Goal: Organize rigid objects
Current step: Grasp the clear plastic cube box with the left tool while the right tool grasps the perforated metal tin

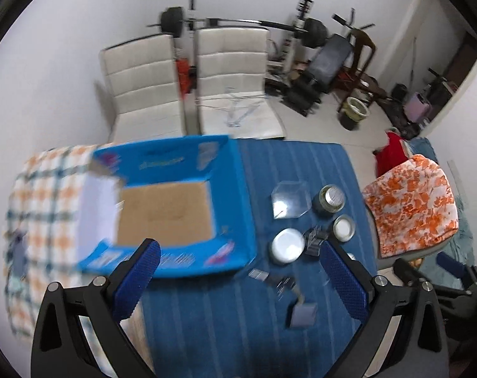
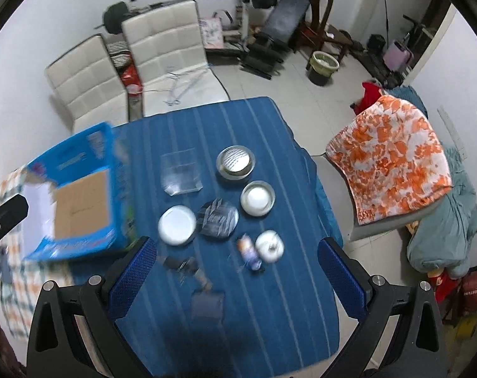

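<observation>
Both my claws, left point(image 1: 238, 278) and right point(image 2: 235, 272), are spread wide and hold nothing above the blue table point(image 2: 269, 315). The blue box point(image 1: 175, 163) sits open beside the jars point(image 2: 235, 162).

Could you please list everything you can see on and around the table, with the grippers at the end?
Box: one, blue, open and empty, left on the table.
Tablecloth: one, blue striped.
Clear dish: one, transparent, far middle.
Round tins: three, silvery, mid-table.
Dark disc: one, black patterned, between two of the tins.
White knobbed lid: one, right of a small blurred bottle.
Blurred dark items: several, nearest edge.
Chairs: two, cream, behind the table.
Orange-white cloth: one, draped on a seat at right.
Left gripper: open, empty.
Right gripper: open, empty.
</observation>
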The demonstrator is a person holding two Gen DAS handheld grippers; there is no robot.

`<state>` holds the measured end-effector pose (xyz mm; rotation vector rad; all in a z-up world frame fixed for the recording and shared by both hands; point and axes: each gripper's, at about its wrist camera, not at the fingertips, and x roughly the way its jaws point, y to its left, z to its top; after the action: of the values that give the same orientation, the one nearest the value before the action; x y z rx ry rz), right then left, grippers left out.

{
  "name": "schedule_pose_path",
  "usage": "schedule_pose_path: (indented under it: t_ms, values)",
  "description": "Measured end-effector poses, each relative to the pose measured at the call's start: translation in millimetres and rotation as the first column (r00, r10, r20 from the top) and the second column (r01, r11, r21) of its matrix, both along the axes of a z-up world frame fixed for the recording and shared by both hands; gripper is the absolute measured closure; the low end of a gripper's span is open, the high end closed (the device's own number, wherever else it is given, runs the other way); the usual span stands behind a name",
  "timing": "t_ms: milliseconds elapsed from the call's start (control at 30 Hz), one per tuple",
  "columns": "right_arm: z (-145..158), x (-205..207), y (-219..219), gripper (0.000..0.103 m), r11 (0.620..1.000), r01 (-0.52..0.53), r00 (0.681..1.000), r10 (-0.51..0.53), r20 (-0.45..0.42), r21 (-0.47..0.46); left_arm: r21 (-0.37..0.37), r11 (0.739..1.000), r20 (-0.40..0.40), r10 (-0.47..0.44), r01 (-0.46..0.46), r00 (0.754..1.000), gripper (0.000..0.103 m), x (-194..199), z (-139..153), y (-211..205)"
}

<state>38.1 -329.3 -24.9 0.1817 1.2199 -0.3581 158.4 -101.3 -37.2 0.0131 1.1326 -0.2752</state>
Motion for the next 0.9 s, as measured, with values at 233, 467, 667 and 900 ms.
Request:
schedule_pose_path:
  t_ms: [233, 467, 667, 900]
  values:
    - [-130, 118, -74, 0.002, 0.999, 0.019, 0.987, -0.013, -0.158, 0.041, -0.001, 0.998, -0.193, -0.064, 0.065, 0.979, 0.0, 102, -99, -91]
    - [-229, 179, -93, 0.005, 0.98, 0.036, 0.958, 0.022, -0.287, 0.195, 0.049, 0.998, -0.301, -0.01, 0.025, 0.954, 0.0, 144, -158, -114]
    - [-264, 187, -99, 0.029, 0.965, 0.065, 0.939, 0.028, -0.343, 0.256, 0.055, 0.998, -0.346, 0.002, 0.018, 0.938, 0.0, 162, -178, -121]
    - [-273, 174, -126, 0.029, 0.972, 0.09, 0.917, 0.005, -0.398, 0.219, 0.058, 0.995, -0.437, -0.047, 0.08, 0.898, 0.0, 164, -211, -150]
